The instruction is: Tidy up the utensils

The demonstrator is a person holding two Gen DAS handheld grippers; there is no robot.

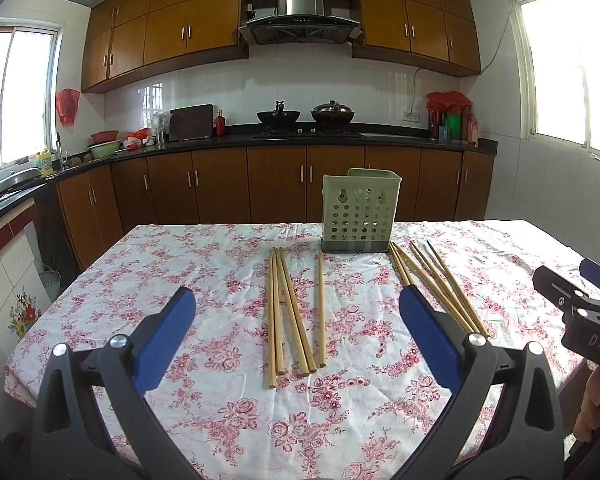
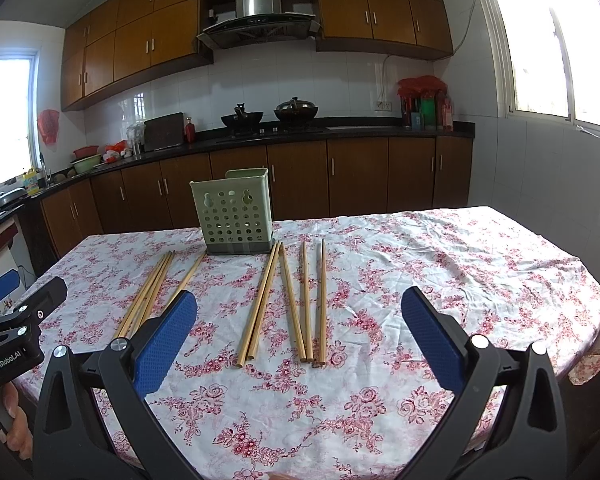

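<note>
Chopsticks lie flat on the floral tablecloth [image 1: 220, 420] in two loose groups, none yet in the perforated green holder [image 1: 360, 210], which stands upright at upper centre of both views. Left group [image 1: 292, 312] sits mid-frame in the left wrist view; right group [image 2: 288, 304] sits mid-frame in the right wrist view. Left gripper [image 1: 298, 338] and right gripper [image 2: 300, 336] both hover spread wide, grasping nothing. Organizing appears not yet begun; every chopstick remains to be collected.
</note>
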